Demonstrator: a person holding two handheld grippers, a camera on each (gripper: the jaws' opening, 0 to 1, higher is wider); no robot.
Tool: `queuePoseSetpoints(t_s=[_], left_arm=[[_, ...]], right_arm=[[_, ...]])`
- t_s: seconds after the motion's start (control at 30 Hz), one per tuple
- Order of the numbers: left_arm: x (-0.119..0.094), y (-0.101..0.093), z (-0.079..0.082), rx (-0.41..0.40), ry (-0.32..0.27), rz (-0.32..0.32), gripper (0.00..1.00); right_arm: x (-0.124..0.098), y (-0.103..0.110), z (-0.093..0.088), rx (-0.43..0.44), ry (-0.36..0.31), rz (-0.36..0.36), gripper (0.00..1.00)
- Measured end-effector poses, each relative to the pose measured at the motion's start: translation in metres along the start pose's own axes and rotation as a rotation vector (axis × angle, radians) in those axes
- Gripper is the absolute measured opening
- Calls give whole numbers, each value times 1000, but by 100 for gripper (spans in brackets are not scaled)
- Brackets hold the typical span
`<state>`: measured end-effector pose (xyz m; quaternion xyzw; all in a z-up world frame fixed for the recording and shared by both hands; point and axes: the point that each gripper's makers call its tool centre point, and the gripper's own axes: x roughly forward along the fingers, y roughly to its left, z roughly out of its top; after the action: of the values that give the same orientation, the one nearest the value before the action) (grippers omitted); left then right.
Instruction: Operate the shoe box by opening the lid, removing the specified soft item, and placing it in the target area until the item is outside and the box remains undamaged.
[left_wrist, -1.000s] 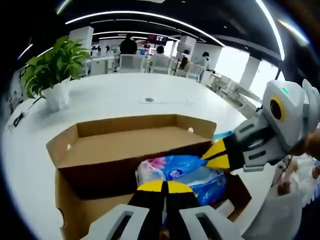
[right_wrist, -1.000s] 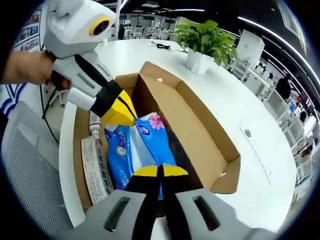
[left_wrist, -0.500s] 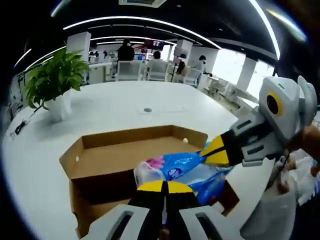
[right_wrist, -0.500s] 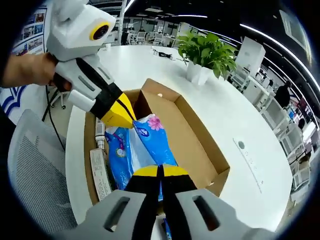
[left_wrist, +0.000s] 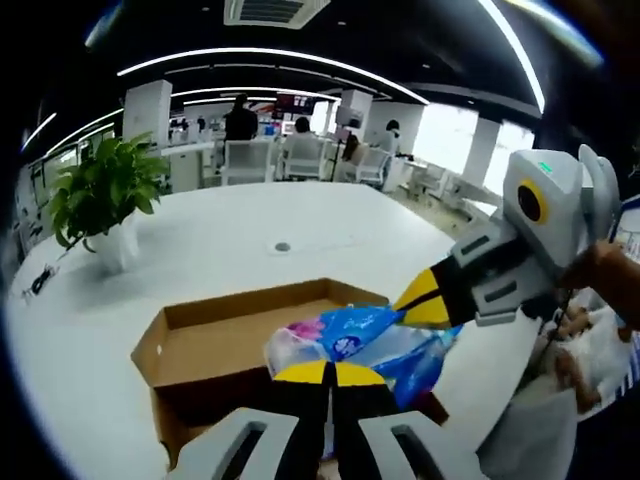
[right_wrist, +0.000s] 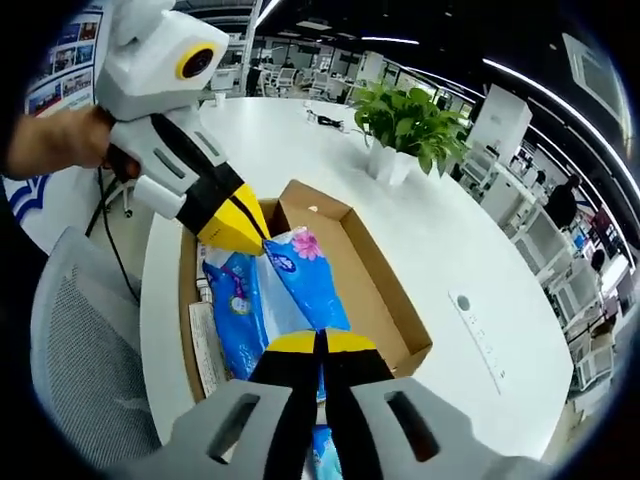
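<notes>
Blue tissue pack (left_wrist: 370, 340) between both claws, print unreadable.

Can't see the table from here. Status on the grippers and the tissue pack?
Left gripper and right gripper both shut on blue tissue pack. Pack held above open shoe box, not yet set down. White table nearby, potted plant well off.
</notes>
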<state>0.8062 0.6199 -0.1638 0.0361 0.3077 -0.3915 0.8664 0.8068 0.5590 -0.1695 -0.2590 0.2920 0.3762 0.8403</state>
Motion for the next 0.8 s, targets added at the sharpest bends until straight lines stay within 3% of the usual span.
queuePoseSetpoints(t_s=[0.47, 0.8], left_arm=[[11, -41, 31, 38, -15, -60, 0], [34, -69, 42, 56, -11, -105, 0]], right_arm=[[-40, -25, -9, -3, 8, -33, 0], [-64, -45, -33, 3, 33, -64, 0]])
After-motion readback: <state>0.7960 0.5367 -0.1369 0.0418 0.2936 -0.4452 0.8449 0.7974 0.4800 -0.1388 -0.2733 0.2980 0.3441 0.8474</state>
